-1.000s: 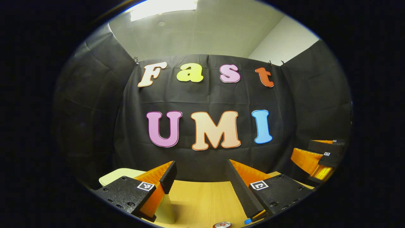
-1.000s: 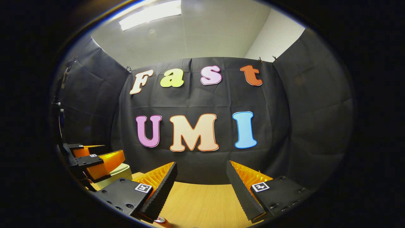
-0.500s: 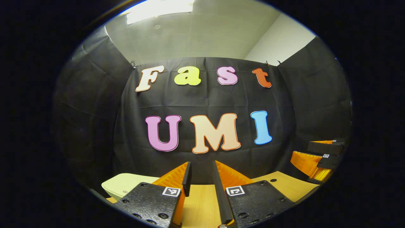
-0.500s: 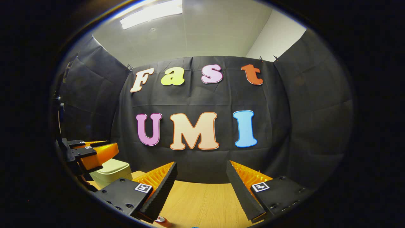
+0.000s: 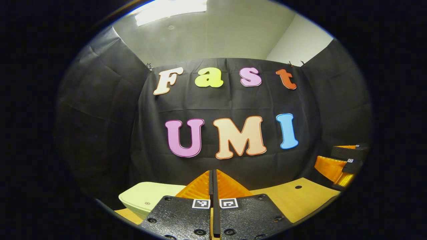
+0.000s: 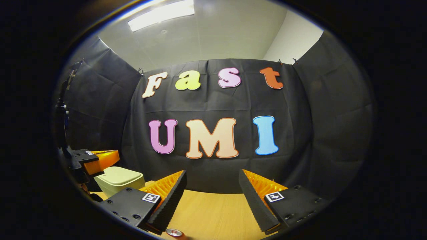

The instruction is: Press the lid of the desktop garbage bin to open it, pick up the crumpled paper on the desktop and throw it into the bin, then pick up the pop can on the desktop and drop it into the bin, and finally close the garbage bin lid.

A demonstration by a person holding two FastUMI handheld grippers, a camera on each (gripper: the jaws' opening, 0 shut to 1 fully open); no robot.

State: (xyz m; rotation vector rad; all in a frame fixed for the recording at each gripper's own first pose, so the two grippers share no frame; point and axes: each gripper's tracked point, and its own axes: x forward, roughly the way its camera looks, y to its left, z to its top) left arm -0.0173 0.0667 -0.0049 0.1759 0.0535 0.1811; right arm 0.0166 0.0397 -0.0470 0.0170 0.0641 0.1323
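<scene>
Two hand-held grippers here: the left hand-held gripper (image 5: 213, 180) has its fingers pressed flat together with nothing between them, hovering above the light wooden desk (image 5: 300, 196). Just to its left sits the pale green plastic desktop bin (image 5: 146, 197) with its lid down. From the right gripper view, the right hand-held gripper (image 6: 212, 193) is spread wide over the desk, holding nothing. Red-topped pop can (image 6: 174, 232) peeks in at the bottom edge near its left finger, and the bin (image 6: 118, 178) sits off to the left
</scene>
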